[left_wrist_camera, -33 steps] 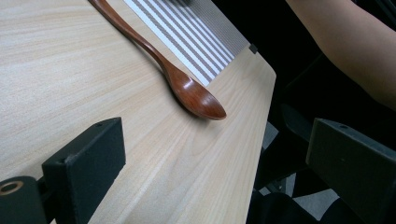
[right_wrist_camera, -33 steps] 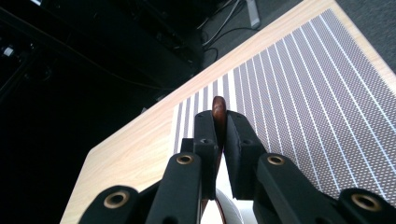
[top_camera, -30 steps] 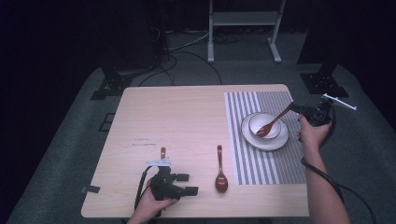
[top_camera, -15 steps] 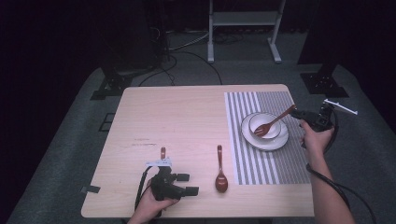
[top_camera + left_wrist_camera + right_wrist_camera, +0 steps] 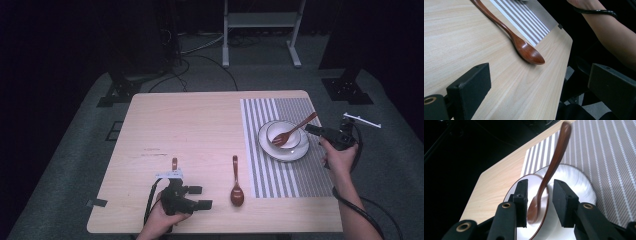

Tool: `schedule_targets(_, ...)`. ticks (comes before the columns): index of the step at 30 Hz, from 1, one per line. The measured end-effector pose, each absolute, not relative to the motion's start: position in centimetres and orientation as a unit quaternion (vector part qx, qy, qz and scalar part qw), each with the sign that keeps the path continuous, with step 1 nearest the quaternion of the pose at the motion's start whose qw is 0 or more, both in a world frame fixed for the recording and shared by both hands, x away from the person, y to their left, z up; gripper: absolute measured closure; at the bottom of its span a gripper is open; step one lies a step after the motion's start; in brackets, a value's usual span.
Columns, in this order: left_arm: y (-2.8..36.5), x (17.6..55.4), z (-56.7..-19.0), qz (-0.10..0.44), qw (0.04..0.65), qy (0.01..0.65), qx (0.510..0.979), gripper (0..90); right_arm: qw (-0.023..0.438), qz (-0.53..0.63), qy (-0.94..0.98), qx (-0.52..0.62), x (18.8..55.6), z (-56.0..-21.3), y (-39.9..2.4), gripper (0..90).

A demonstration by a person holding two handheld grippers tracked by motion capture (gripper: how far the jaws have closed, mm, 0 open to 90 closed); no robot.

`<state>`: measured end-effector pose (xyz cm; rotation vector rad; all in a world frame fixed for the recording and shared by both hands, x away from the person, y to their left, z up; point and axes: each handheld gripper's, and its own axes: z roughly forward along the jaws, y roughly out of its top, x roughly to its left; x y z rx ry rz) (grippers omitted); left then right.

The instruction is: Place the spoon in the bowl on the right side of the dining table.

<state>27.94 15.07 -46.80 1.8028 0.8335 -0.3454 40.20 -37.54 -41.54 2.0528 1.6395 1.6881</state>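
The fork [image 5: 294, 131] lies with its head in the bowl [image 5: 282, 134], which sits on a plate [image 5: 300, 152] on the striped mat [image 5: 280, 175] at the right of the counter [image 5: 200, 130]. In the high view its handle runs up and out toward two o'clock, over the bowl's rim. The right gripper [image 5: 316, 131] sits at about three o'clock of the bowl, just off the handle, its jaws pointing back toward nine o'clock. In the right gripper view [image 5: 540, 202] the jaws have just been opening; the fork [image 5: 549, 175] stands between them, its long axis running away toward twelve o'clock, and neither pad presses on it. It looks released into the bowl.

A spoon [image 5: 236, 182] lies on the bare counter, bowl end toward six o'clock. The left gripper [image 5: 202, 197] rests just at its nine o'clock, jaws wide open and empty, so the left hand is by far the nearer for picking it up.
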Motion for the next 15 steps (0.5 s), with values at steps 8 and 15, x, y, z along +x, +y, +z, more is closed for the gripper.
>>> schedule_targets(8, 15.2, 28.0, -46.8, -0.144, 0.534, 0.351, 0.755, 3.3, 0.003, 0.540, 0.551, 0.636, 38.7, -41.2, -36.4, 57.4)
schedule_targets(15, 15.3, 27.9, -46.7, -0.141, 0.536, 0.352, 0.755, 3.3, -0.004, 0.542, 0.569, 0.618, 37.8, -41.0, -35.3, 47.9)
